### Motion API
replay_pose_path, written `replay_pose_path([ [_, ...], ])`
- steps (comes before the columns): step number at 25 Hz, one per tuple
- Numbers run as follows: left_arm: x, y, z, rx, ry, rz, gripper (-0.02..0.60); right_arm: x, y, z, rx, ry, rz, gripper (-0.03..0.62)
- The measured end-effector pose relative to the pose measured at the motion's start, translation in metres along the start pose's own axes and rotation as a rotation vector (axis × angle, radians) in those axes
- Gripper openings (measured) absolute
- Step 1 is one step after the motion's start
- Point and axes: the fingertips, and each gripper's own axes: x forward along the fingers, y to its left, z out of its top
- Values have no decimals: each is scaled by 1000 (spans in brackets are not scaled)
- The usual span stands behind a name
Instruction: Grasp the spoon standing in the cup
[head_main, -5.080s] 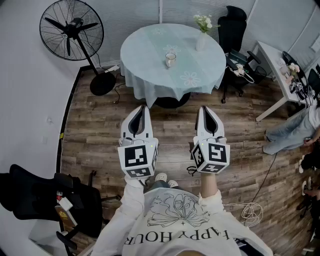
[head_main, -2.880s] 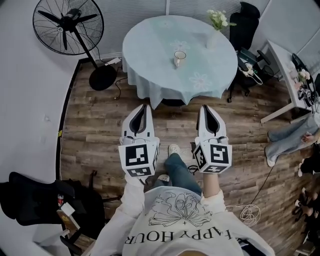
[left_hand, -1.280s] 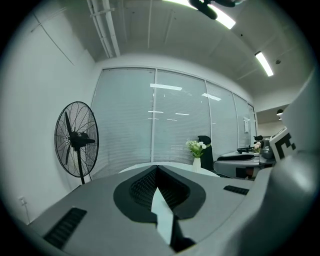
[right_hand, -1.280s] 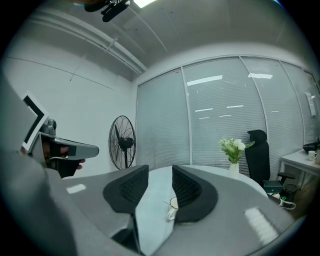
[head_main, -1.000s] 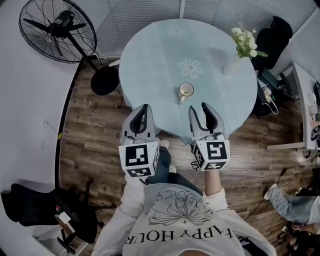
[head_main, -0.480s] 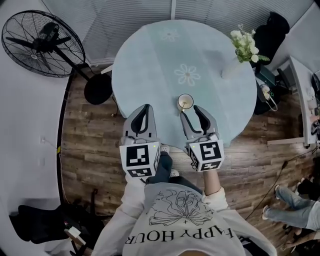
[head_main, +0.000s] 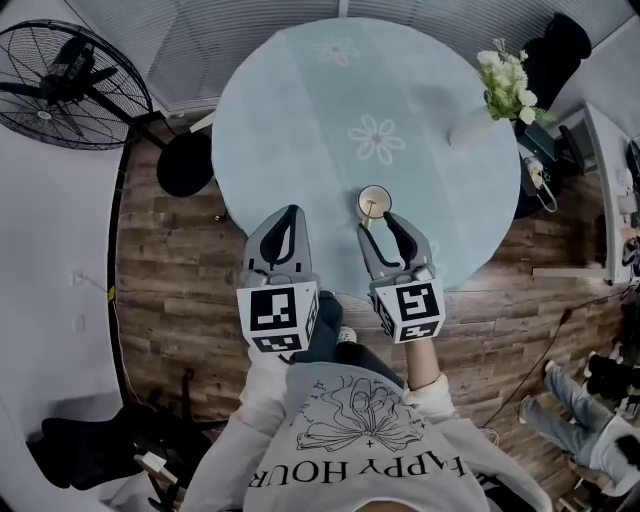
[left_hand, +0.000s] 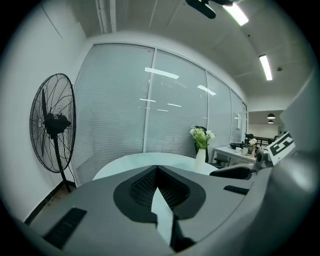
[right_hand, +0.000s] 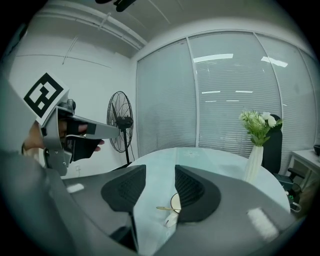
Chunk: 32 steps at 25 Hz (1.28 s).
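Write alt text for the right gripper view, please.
The right gripper is opening its jaws, empty, aimed at a cup with a spoon in it, just ahead on a round table. A vase of flowers stands right, a fan far left.

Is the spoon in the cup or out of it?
In the cup: the spoon has its handle leaning out over the rim.

Open tablecloth (head_main: 300, 120) rings the cup (head_main: 375, 201); the vase (head_main: 468, 130) stands well apart.
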Motion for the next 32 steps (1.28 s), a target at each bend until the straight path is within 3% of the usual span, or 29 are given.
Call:
replay_pose_path([
  [16,35,2,-43,-22,104,-13,2,29,-5,-47,-3,83,42,190],
  [32,39,5,-78,-43,176,-31,2,40,-6,-84,-23,155,45,190],
])
